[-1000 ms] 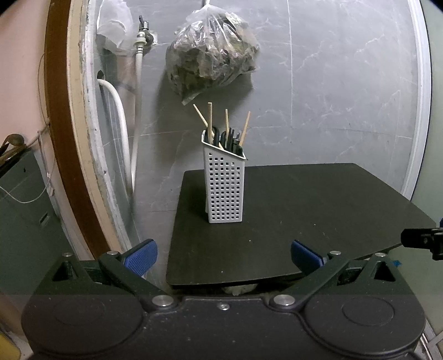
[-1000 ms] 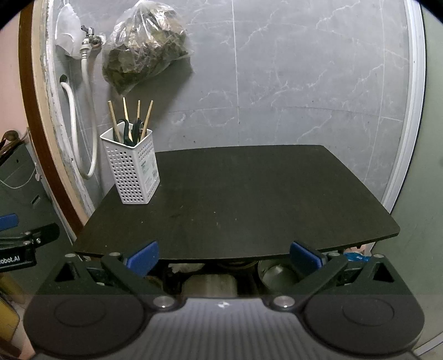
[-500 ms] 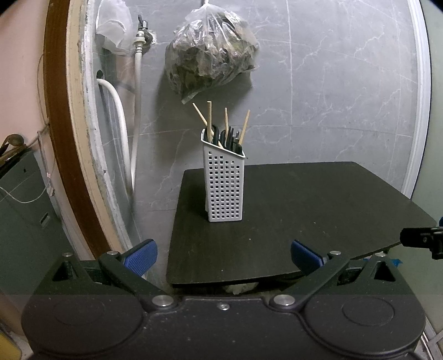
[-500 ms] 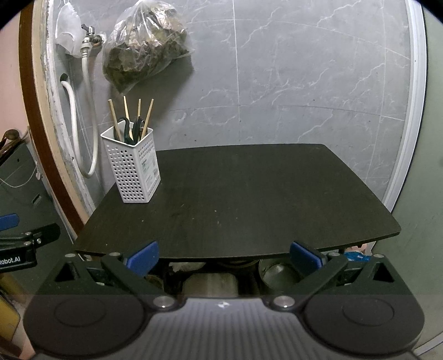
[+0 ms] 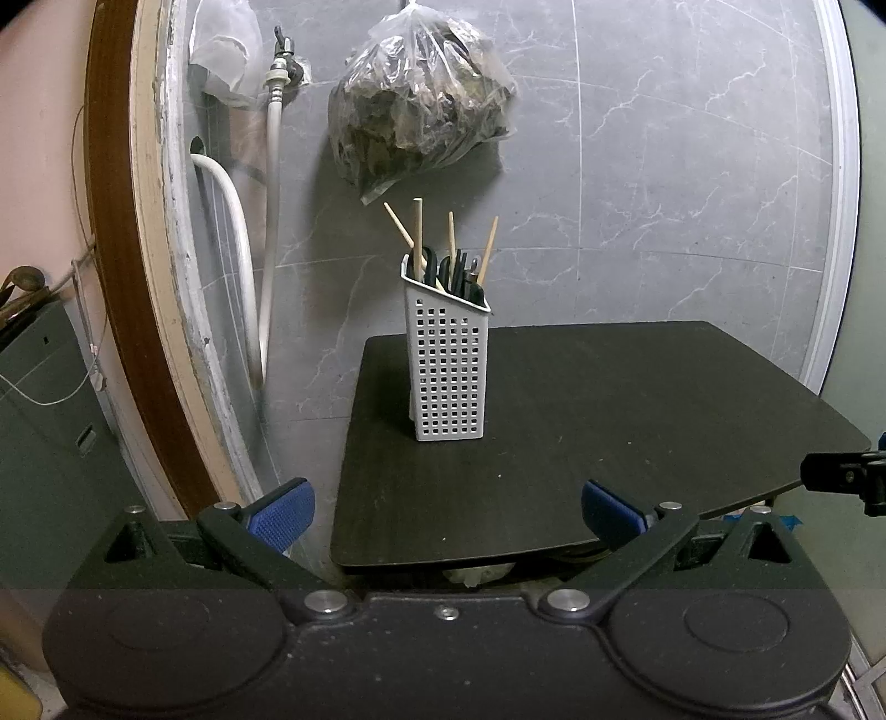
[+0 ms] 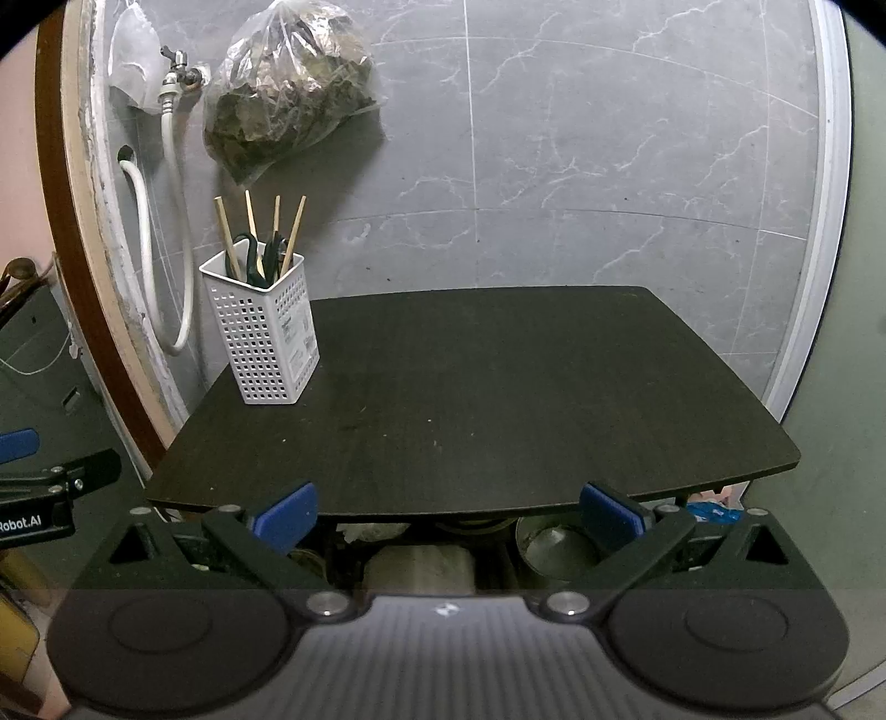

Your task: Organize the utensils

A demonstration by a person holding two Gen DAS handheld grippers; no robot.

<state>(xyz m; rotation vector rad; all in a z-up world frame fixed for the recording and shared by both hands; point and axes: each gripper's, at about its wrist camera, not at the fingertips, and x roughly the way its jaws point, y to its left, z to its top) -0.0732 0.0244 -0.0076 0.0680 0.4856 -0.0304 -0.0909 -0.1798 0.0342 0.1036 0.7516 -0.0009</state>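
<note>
Left hand-held gripper: blue-padded fingers are sitting spread wide, nothing between them. It is hovering off the near-left edge of the dark wood-grain tabletop, pointing at the holder.

Right hand-held gripper: same state, jaws fully apart and gripping nothing, blue pads are hanging just off the near edge of the tabletop.

White perforated plastic utensil holder is standing upright near the far-left corner of the tabletop, close to the left edge. From the right wrist view it is showing a label on its right face.

Inside the holder: four light wooden chopsticks are leaning outward at different angles, plus dark-handled utensils, packed together, individual types hard to tell. Green-black loop handles, scissors-like, are showing in the right wrist view.

The rest of the tabletop is carrying only the holder.

Background: clear plastic bag of dark dried leaves is hanging on the grey marble-pattern tiled wall, above and behind the holder. White flexible hose is running down from a wall tap on the left.
</note>
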